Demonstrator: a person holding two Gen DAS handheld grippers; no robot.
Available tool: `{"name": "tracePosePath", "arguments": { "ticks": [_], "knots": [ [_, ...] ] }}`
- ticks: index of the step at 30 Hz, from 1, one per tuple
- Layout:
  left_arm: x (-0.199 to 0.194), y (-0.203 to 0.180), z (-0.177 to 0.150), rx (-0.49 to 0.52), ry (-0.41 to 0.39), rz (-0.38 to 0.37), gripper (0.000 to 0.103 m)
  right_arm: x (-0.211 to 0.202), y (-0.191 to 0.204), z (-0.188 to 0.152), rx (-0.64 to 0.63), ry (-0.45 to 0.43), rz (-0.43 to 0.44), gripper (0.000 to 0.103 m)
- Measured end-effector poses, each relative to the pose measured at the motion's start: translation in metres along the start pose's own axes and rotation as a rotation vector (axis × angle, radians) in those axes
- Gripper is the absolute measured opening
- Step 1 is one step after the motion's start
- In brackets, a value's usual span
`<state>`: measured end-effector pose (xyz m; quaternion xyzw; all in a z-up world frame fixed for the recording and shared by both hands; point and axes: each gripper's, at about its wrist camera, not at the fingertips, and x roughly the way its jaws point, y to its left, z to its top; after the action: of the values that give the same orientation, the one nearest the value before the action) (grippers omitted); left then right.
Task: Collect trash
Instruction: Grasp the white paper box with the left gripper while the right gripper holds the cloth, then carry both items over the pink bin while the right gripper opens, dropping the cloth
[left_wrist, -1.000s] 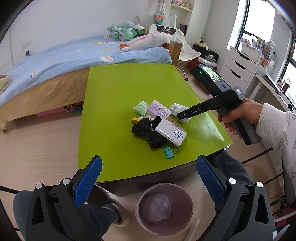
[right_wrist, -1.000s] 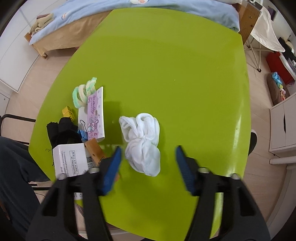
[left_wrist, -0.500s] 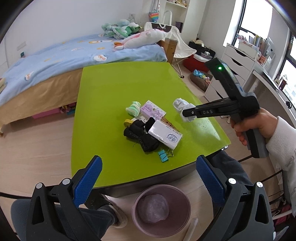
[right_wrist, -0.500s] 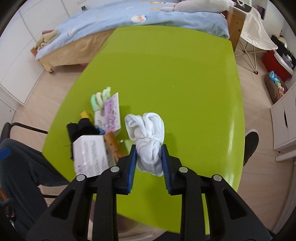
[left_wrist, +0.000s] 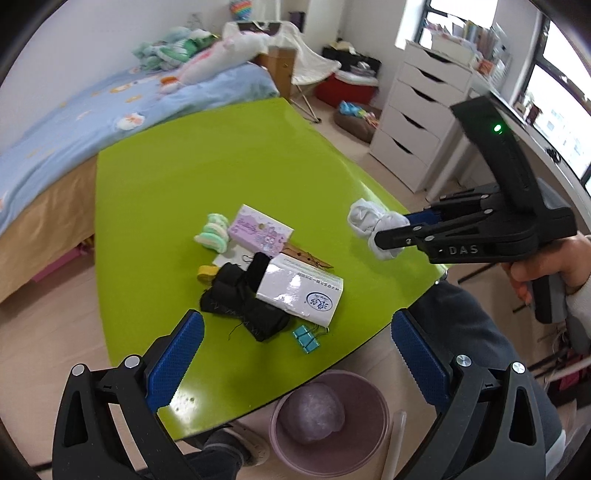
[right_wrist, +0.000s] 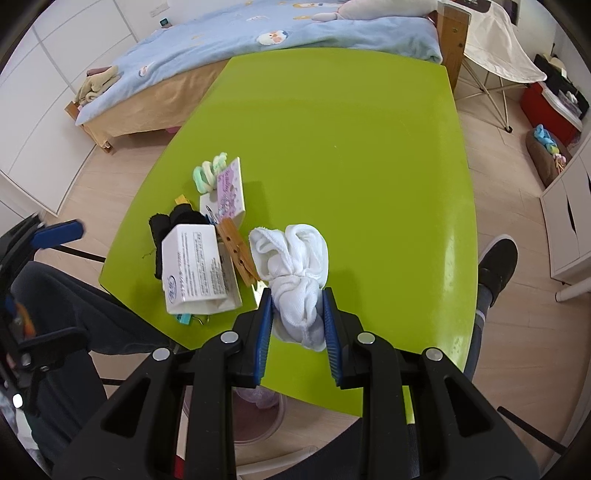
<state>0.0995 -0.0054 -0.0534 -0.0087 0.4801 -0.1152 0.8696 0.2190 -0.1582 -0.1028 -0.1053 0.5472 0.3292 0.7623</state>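
Past my left tool (left_wrist: 295, 354), its jaws standing wide with nothing between them, I see my right tool (left_wrist: 397, 236) holding the white rag (left_wrist: 373, 225) above the green desk (left_wrist: 229, 173), with the pink bin (left_wrist: 328, 421) on the floor below. Along my right tool (right_wrist: 298, 325), the jaws have just closed narrow and pinch the rag (right_wrist: 295, 273), lifted just beside the white box (right_wrist: 195, 266).
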Motion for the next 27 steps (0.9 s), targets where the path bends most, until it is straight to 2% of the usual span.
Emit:
{"name": "tracePosePath", "arguments": {
  "ticks": [7, 11, 13, 18, 19, 20, 21, 27],
  "knots": [
    [0.043, -0.002, 0.011, 0.109, 0.110, -0.017, 0.097, -0.002, -0.008, -0.008, 0.011, 0.005, -0.007, 0.026],
    [0.055, -0.005, 0.014, 0.142, 0.139, -0.029, 0.097, -0.001, -0.011, -0.011, 0.014, 0.009, -0.005, 0.026],
    [0.063, -0.004, 0.016, 0.155, 0.151, -0.008, 0.097, 0.001, -0.012, -0.012, 0.016, 0.011, -0.005, 0.026],
    [0.071, -0.003, 0.018, 0.141, 0.159, -0.012, 0.096, 0.003, -0.013, -0.015, 0.018, 0.014, -0.004, 0.026],
    [0.070, -0.003, 0.019, 0.137, 0.155, -0.017, 0.089, 0.004, -0.013, -0.015, 0.019, 0.013, -0.004, 0.026],
    [0.070, -0.003, 0.019, 0.132, 0.158, -0.020, 0.076, 0.003, -0.014, -0.016, 0.020, 0.013, -0.004, 0.026],
    [0.072, -0.002, 0.020, 0.125, 0.162, -0.022, 0.070, 0.003, -0.014, -0.016, 0.021, 0.012, -0.005, 0.026],
    [0.067, -0.003, 0.020, 0.095, 0.131, -0.018, 0.067, 0.003, -0.014, -0.017, 0.024, 0.000, -0.003, 0.026]
  ]
}}
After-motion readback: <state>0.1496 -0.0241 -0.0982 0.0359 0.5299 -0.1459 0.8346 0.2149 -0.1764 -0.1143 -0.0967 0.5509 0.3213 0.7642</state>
